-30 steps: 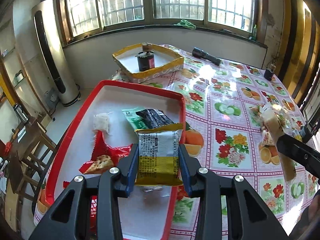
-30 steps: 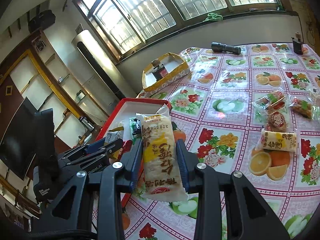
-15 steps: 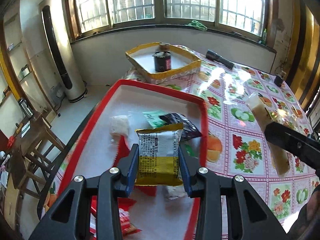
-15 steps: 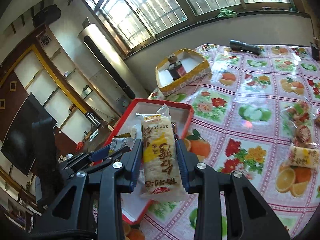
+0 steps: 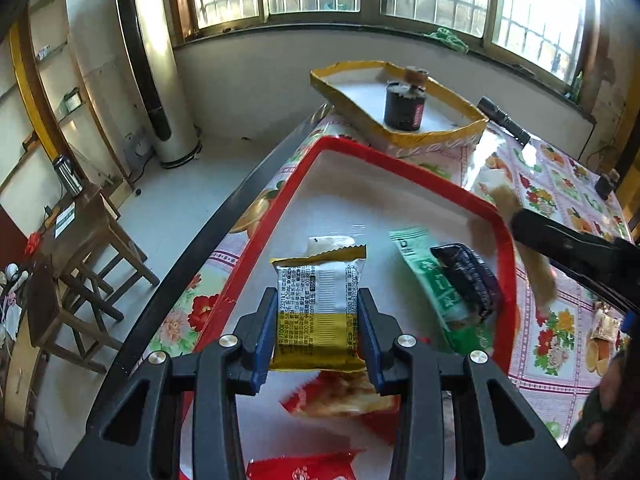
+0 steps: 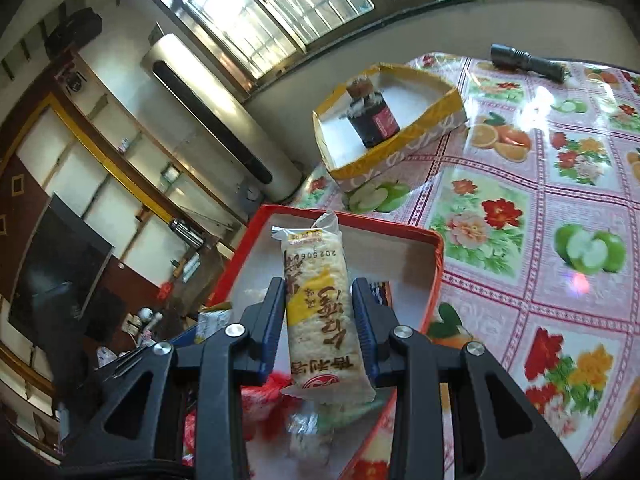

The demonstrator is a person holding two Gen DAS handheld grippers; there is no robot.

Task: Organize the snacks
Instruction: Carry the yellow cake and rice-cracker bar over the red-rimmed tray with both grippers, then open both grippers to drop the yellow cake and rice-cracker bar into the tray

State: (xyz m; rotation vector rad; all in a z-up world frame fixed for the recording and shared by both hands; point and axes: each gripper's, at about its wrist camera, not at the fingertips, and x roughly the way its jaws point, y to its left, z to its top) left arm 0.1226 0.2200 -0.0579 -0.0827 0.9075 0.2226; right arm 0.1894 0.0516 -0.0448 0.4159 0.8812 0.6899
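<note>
Left hand-held gripper: clamped on a yellow-and-silver snack packet, held above the near half of the red tray.
Right hand-held gripper: clamped on a long rice cracker packet with yellow and brown print, held upright over the tray's right part; in the left wrist view it shows blurred at the tray's right rim.
Red wrappers: lying in the tray just below the left hand-held gripper, one with a picture of crackers on it; more red shows at the bottom edge.
Green packet: lying flat in the tray, to the right of the held yellow packet, running toward the near right corner.
Dark packet: resting on top of the green packet, near the tray's right wall.
Red tray: sitting on the surface at its left edge; white floor, red rim.
Surface: covered with a fruit-and-flower cloth.
Yellow box: open, beyond the tray's far end, apart from it.
Dark jar: standing inside the yellow box, red label.
Flashlight: black, lying on the surface at the far side, well apart from the box.
</note>
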